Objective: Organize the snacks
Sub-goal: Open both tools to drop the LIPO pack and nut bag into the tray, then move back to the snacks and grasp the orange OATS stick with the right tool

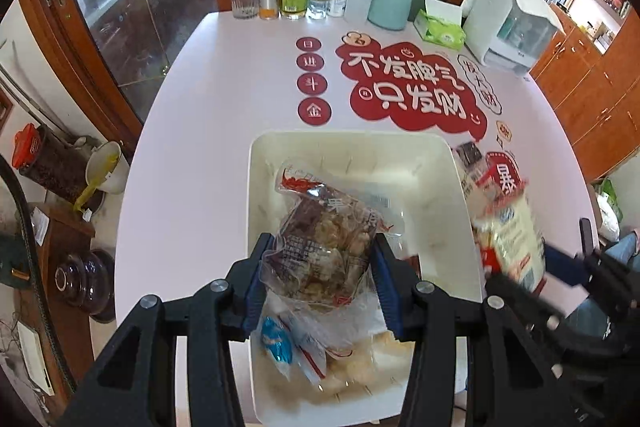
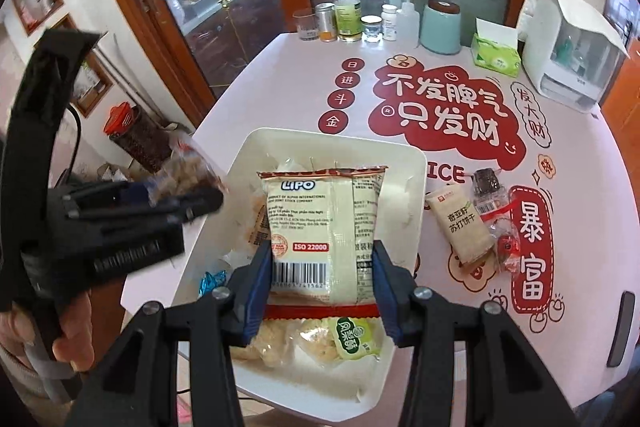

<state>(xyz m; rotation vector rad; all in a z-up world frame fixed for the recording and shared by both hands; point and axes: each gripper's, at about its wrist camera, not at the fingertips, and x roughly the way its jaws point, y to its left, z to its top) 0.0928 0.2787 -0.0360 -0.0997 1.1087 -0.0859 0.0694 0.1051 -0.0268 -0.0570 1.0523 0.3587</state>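
Clear plastic, crinkled, nearest of all: a see-through packet of brown nut snack, pinched at both sides by the blue pads of the left gripper and hanging over the white tray. In the right wrist view, likewise a cream LIPO packet, clamped in the right gripper above the same tray.

Below both, already lying in the tray: a blue-foil sweet, a green-labelled packet, some pale pieces in clear wrap. Judged about halfway, perhaps a little more: some snacks in, two held in the air, not yet dropped.

Left to collect, on the pink table just beside the tray's right rim: a long soda-cracker packet, a small dark packet, a small red-wrapped one.

Further back, at the table's far edge, a row of bottles and a tissue box; probably no part of the task.

Hard to tell: the tray floor under the two held packets, so no sure count of the contents. Right gripper in the left wrist view blurred, its packet smeared. Near edge of the tray cut off by the gripper frames.
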